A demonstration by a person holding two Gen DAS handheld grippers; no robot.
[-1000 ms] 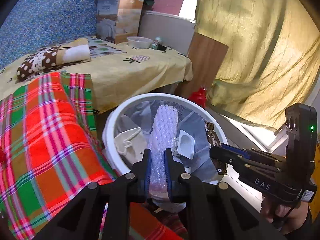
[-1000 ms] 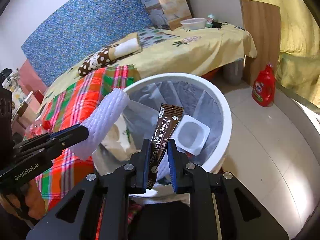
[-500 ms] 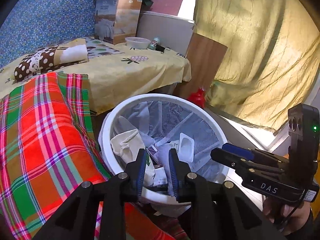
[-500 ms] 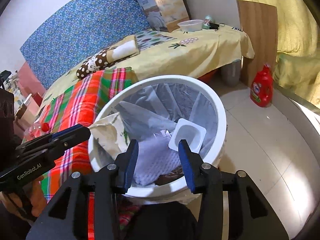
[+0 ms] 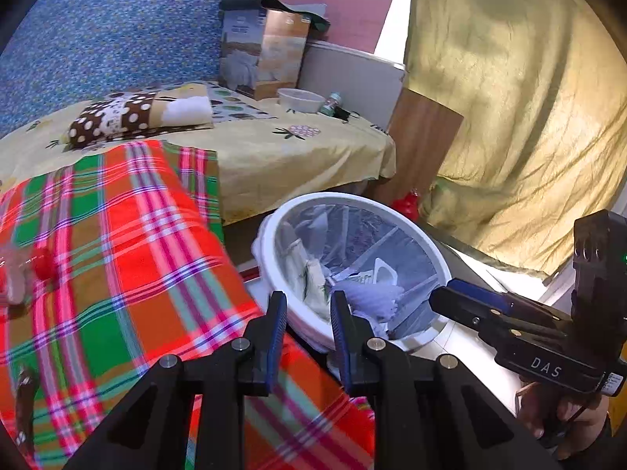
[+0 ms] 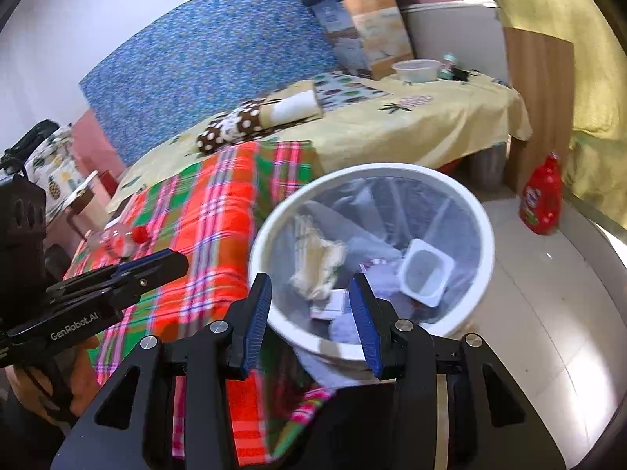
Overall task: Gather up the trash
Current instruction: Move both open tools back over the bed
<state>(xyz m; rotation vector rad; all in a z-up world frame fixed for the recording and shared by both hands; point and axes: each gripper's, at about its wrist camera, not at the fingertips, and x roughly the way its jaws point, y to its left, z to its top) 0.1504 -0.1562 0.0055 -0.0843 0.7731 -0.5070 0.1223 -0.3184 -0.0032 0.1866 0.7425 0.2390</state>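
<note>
Now, from the left wrist camera, the left gripper (image 5: 305, 329) has its jaws a little apart with nothing between them. It hangs over the edge of the plaid blanket (image 5: 117, 243), just beside the white trash bin (image 5: 274, 258). The bin has a thin bag inside, and a white foam net sleeve (image 5: 372, 297) lies in it next to a small plastic cup (image 5: 386, 274). The right gripper (image 5: 450, 297) shows at the side, open too. A clear bottle with a red cap (image 5: 23, 270) lies on the blanket, far left and blurry. From the right wrist camera, the right gripper (image 6: 309, 313) is open wider and empty, above the near rim of the bin (image 6: 486, 235). Crumpled paper (image 6: 317, 258) and the plastic cup (image 6: 425, 270) rest inside. The bottle (image 6: 121, 241) lies on the blanket, well apart from the bin. It looks like trash still to collect. It is likely light, smooth and rolly, so grab it across its middle.
</note>
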